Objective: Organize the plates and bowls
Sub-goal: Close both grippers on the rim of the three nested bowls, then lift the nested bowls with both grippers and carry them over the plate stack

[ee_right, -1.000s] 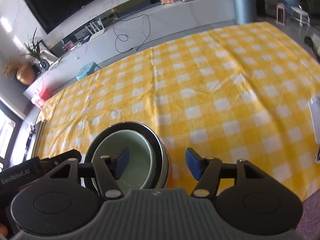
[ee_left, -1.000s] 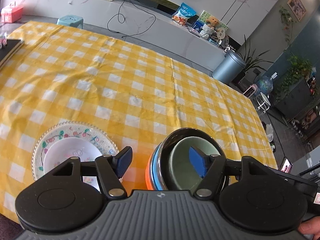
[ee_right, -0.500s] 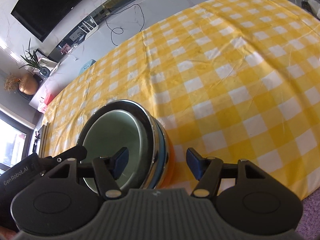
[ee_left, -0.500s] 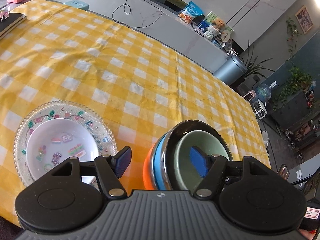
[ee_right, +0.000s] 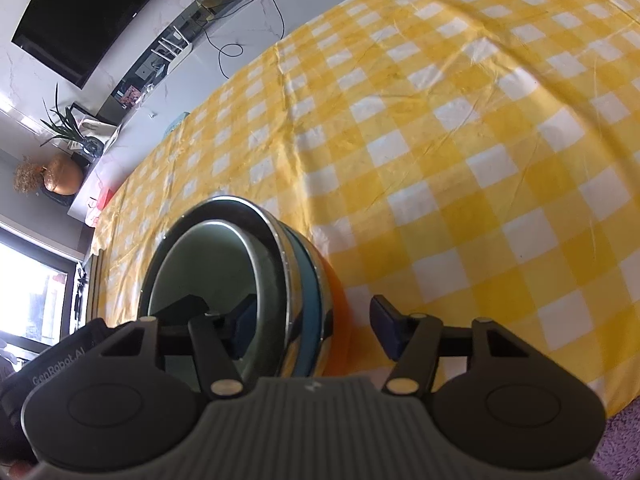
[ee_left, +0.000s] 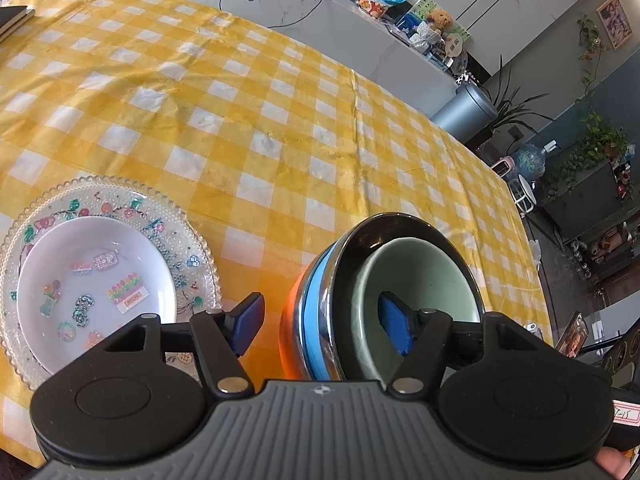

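A stack of nested bowls sits near the table's front edge: orange outermost, then blue, a steel one, and a pale green bowl innermost. My left gripper is open and straddles the stack's left wall, with one finger inside the green bowl. My right gripper is open and straddles the stack's right wall, its left finger inside the bowl. To the left, a white plate with stickers lies on a patterned glass plate.
A yellow checked cloth covers the table. A dark book lies at the far left corner. A grey bin and plants stand beyond the table's far right edge. A purple rug lies below the front edge.
Both grippers have dropped lower and closer around the bowl stack, which looks larger and more tilted in both views. The jaws stay open.
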{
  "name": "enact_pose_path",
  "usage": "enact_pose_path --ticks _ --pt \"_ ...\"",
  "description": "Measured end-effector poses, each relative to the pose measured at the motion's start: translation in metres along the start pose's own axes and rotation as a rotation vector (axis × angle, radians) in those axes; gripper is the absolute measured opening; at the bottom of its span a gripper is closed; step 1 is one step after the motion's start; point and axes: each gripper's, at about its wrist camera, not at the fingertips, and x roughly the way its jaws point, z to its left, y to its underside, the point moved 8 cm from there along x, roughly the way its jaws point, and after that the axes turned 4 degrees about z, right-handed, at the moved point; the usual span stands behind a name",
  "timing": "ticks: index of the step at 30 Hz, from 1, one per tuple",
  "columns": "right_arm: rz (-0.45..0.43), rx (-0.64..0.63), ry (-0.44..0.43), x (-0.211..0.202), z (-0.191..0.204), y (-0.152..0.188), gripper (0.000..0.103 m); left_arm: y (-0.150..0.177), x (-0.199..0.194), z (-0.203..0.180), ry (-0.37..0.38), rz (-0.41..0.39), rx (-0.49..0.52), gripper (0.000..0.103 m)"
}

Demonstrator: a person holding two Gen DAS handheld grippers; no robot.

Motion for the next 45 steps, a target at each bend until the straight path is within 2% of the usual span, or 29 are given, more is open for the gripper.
enact_pose_path --ticks 10,16,26,45 --pt "0.016 0.02 -0.02 0.004 -0.004 -0.002 0.054 0.007 0.01 0.001 0.031 0.063 -0.032 0.069" --pt "0.023 0.044 -0.05 0.004 -0.003 -0.001 0.047 0.009 0.012 0.002 0.017 0.073 -0.043 0.056" --pt "0.029 0.09 -0.052 0.009 -0.006 0.0 0.047 0.008 0.014 0.001 -0.006 0.081 -0.042 0.053" --pt "0.019 0.094 -0.047 -0.002 -0.003 0.002 0.044 0.006 0.003 -0.006 -0.024 0.063 -0.019 0.053"
